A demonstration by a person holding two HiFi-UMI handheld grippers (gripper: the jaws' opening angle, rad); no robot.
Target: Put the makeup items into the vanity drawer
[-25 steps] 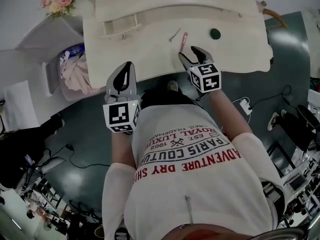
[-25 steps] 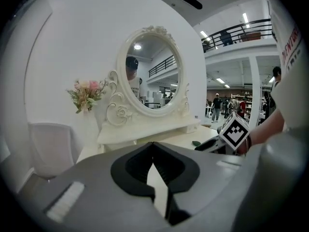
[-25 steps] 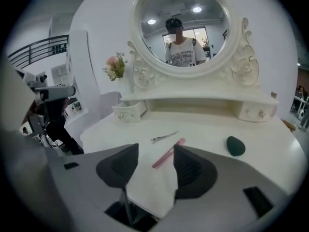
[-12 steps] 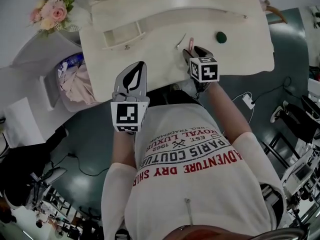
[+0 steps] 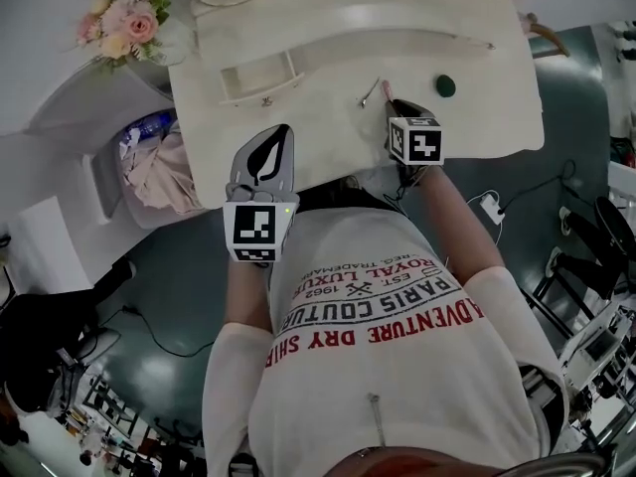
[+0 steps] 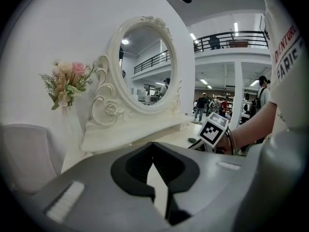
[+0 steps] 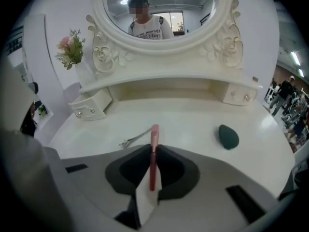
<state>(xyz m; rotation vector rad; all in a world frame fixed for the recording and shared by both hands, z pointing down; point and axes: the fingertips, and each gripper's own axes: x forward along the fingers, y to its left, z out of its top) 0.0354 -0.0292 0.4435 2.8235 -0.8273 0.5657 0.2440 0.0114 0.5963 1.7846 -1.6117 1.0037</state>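
1. A cream vanity table stands on a dark green floor against a pale wall. A bunch of pink and white flowers is at its rear left corner.
2. The person's white T-shirt carries print that reads upside down in the head view: "ROYAL LUXU", "EST. 1962", "PARIS COUTU", "ADVENTURE DRY SHI". The line ends are cut off by folds.
3. The oval mirror faces only the two gripper views. The left gripper view alone shows a hall with a railed balcony and distant people.
4. The small left drawer is pulled out; the head view shows its bare pale bottom. The right drawer is closed.
5. The right gripper has its jaws clenched on a pink tube, which lies lengthwise between them over the front centre of the tabletop.
6. A metal tool lies just left of the tube. A green sponge lies to the right, apart.
7. The left gripper has its jaws pressed together on nothing, at the table's front edge.
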